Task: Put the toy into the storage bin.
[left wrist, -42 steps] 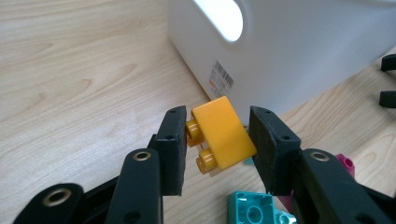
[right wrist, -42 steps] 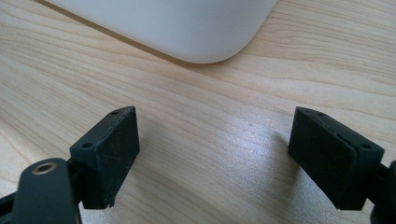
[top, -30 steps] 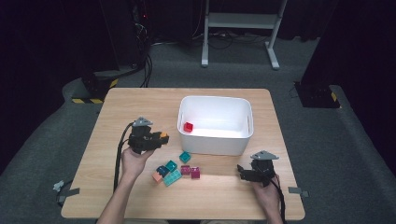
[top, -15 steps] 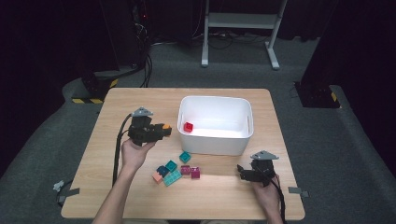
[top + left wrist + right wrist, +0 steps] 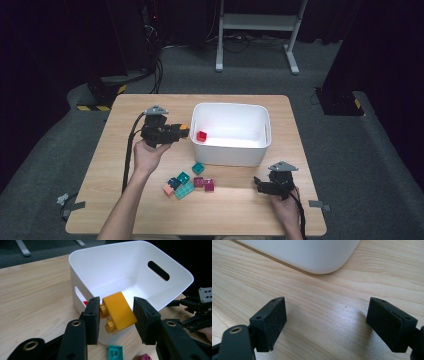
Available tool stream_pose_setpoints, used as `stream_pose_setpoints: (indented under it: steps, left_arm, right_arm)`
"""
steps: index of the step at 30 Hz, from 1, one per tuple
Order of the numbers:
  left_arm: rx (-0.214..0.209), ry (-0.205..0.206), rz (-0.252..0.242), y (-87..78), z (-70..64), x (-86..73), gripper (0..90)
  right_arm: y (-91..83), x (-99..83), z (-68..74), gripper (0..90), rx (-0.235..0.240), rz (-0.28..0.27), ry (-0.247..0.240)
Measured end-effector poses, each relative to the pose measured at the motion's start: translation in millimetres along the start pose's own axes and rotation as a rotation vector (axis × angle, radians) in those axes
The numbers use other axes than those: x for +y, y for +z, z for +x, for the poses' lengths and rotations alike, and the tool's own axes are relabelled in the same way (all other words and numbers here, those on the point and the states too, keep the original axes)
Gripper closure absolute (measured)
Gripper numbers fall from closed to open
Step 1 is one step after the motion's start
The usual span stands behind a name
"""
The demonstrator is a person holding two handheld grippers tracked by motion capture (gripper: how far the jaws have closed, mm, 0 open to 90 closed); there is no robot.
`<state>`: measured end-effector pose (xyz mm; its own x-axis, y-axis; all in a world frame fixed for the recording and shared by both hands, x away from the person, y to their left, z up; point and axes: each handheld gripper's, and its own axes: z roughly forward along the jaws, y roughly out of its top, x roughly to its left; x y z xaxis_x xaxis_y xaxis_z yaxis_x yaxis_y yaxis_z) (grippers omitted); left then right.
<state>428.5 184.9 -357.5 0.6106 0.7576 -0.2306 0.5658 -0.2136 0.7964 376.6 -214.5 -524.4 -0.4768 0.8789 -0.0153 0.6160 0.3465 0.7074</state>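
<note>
Claw of the left gripper is clamping a yellow plastic building brick between its two black pads, studs turned toward the left pad, and is holding it in the air at the left rim of the white rectangular plastic bin. In the high view the left claw is sitting just beside that rim, above the light wooden counter, with the brick's orange-yellow tip poking toward the bin. A small red plastic brick is lying inside the bin near its left wall.

Loose bricks are lying on the counter just in front of the bin: a teal square brick closest to the bin's front wall, then a row nearer the front edge made of a salmon-pink brick, a dark teal brick, a light turquoise brick and two magenta bricks side by side.

Right claw is standing wide apart with nothing between its pads, hovering low over bare wood near the front right corner of the bin. In the high view the right claw is resting near the counter's front edge, right of the magenta bricks and well apart from the left gripper, with its tips pointing left toward the bricks.
</note>
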Motion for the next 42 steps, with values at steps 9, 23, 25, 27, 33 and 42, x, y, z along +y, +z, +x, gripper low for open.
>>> stream_pose_setpoints:
  steps: [9,23,25,27,33,42]
  left_arm:
    - [-0.017,0.024,-0.002,11.0,-9.5,13.9,58.2]
    - [-0.054,0.045,0.005,34.3,-25.6,26.7,58.1]
    - [-0.051,0.054,0.013,38.1,-27.1,27.5,58.1]
    - [-0.054,0.051,0.017,41.7,-28.4,27.8,58.1]
    - [-0.059,0.066,0.027,51.0,-33.9,29.6,57.9]
    - [-0.056,0.076,0.045,64.9,-38.8,30.3,57.5]
  right_arm:
    - [0.0,0.0,0.0,16.1,0.000,0.000,0.000]
    - [0.0,0.0,0.0,16.1,0.000,0.000,0.000]
    - [0.0,0.0,0.0,16.1,0.000,0.000,0.000]
    - [0.0,0.0,0.0,16.2,0.000,0.000,0.000]
    - [0.0,0.0,0.0,16.1,0.000,0.000,0.001]
    - [0.0,0.0,0.0,16.1,0.001,0.000,0.001]
